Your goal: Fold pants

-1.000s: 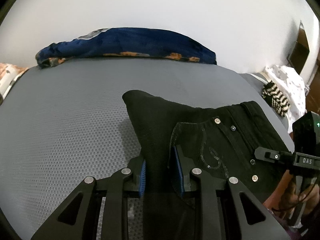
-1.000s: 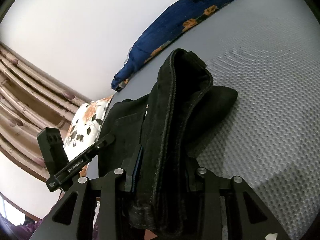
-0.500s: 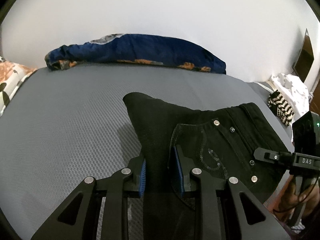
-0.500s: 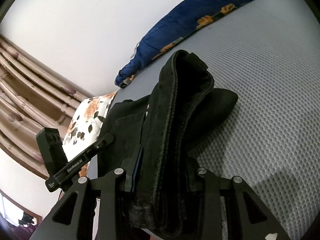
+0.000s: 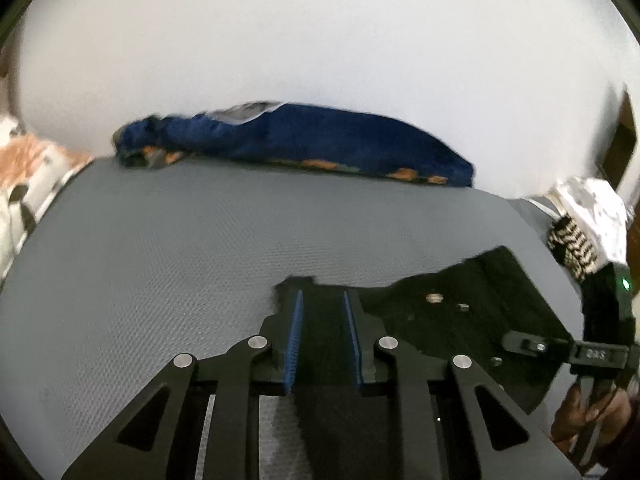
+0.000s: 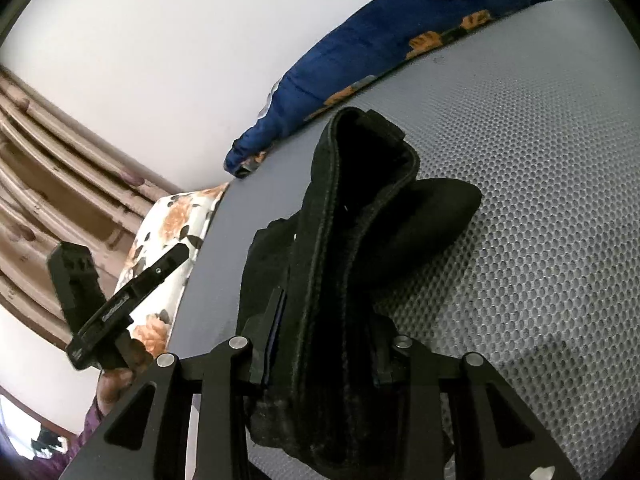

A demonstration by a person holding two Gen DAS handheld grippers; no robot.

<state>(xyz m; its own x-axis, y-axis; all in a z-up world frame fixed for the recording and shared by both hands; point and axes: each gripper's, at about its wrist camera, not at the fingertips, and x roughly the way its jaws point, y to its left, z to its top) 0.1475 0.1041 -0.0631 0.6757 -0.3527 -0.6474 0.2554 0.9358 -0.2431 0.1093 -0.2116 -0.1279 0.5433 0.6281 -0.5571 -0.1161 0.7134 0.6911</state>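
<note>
While the black pants (image 5: 460,312) are lying partly on the grey textured mattress (image 5: 200,260), both grippers are clamping them. At the left gripper (image 5: 322,336), dark cloth is filling the narrow gap between the blue pads (image 5: 294,340); its jaws have just been closing a little further, with the fabric between them. Beyond that gripper the denim is spreading off to the right, showing small metal rivets (image 5: 434,298). At the right gripper (image 6: 324,344), a thick bunched roll of the pants (image 6: 352,240) is being pinched between the fingers, rising up and away from them and folding over at the top, with a rounded flap resting on the mattress (image 6: 540,200) to the right.

Each gripper is showing in the other's view: the right one at the right edge of the left wrist view, with a hand (image 5: 580,420) around its handle, and the left one at the left of the right wrist view. A dark blue blanket (image 5: 300,140) with orange patches is lying along the far edge against a white wall (image 5: 320,40). A floral pillow (image 6: 172,240) is sitting beside the mattress, near a cane headboard (image 6: 48,168). A striped black-and-white cloth (image 5: 572,244) is lying at the far right.
</note>
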